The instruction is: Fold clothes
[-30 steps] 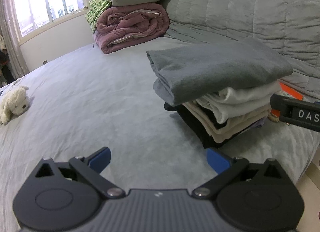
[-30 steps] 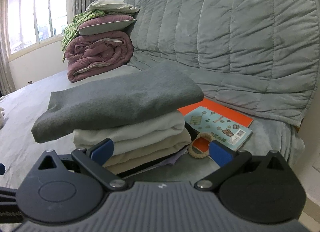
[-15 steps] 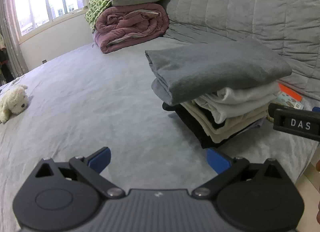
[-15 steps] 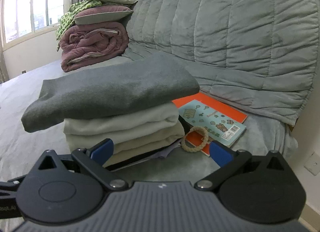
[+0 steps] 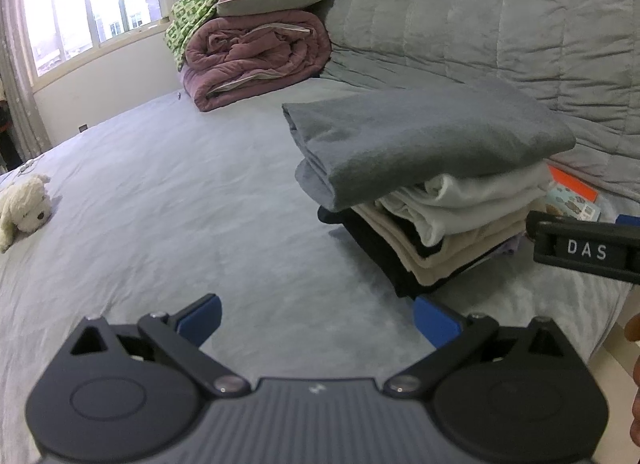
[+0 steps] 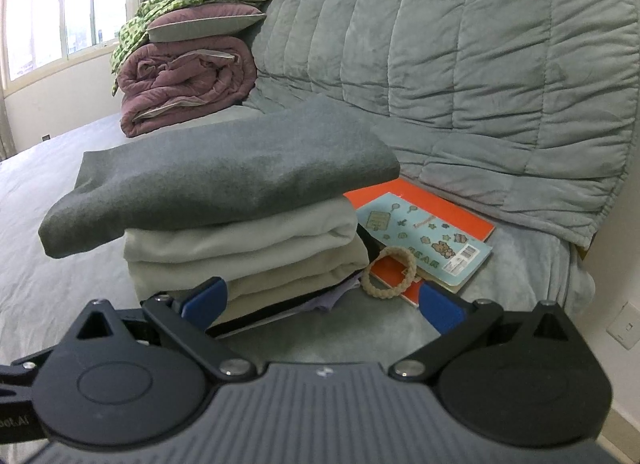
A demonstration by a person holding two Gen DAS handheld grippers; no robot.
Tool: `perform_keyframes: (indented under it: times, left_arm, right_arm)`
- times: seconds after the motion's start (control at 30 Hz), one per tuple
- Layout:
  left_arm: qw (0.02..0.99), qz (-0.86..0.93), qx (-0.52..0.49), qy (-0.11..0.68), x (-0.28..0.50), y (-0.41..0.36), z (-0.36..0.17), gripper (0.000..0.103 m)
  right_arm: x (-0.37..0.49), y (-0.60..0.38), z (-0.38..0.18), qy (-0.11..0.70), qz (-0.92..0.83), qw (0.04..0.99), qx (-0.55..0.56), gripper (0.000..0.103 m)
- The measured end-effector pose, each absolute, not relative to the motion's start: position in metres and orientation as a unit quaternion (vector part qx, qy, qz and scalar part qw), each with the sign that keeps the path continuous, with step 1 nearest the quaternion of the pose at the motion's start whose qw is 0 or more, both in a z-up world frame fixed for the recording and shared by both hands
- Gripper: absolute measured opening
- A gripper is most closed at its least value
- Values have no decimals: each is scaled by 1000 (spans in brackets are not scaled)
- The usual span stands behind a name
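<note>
A stack of folded clothes (image 5: 432, 192) sat on the bed (image 5: 180, 192), the grey garment (image 6: 224, 176) on top, white and beige ones beneath. The left gripper (image 5: 316, 318) hovered near it, jaws apart and empty. The right gripper (image 6: 322, 302) faced the stack's near side, jaws likewise apart, a booklet (image 6: 424, 236) just right.

1. Daylight enters through the window (image 5: 92, 20) at upper left, which is blown out to near white.
2. Light on the bed (image 5: 180, 204) is soft and even; shadows are faint.
3. Both views bow strongly, with dark corners.
4. The stack (image 6: 224, 200) looks slightly soft; gripper bodies at the bottom stay dark.
</note>
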State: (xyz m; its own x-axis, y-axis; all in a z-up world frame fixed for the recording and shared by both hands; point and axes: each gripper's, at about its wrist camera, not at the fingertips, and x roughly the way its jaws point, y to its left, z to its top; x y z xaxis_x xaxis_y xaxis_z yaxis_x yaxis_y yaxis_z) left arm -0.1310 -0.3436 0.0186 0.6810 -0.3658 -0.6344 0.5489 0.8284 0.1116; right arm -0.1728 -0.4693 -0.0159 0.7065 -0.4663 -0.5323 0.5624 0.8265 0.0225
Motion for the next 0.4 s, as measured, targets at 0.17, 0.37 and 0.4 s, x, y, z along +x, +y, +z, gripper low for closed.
perform_keyframes:
  times: [0.17, 0.37, 0.4]
  left_arm:
    - [904, -255, 151, 308, -134, -346, 19, 102]
    - [903, -259, 155, 306, -136, -348, 19, 102]
    - [903, -259, 157, 305, -136, -348, 19, 102]
  right_arm:
    - [-173, -470, -17, 264, -283, 918, 90, 103]
    - [-172, -470, -18, 267, -284, 917, 88, 103]
    - [-172, -470, -18, 267, -284, 917, 88, 103]
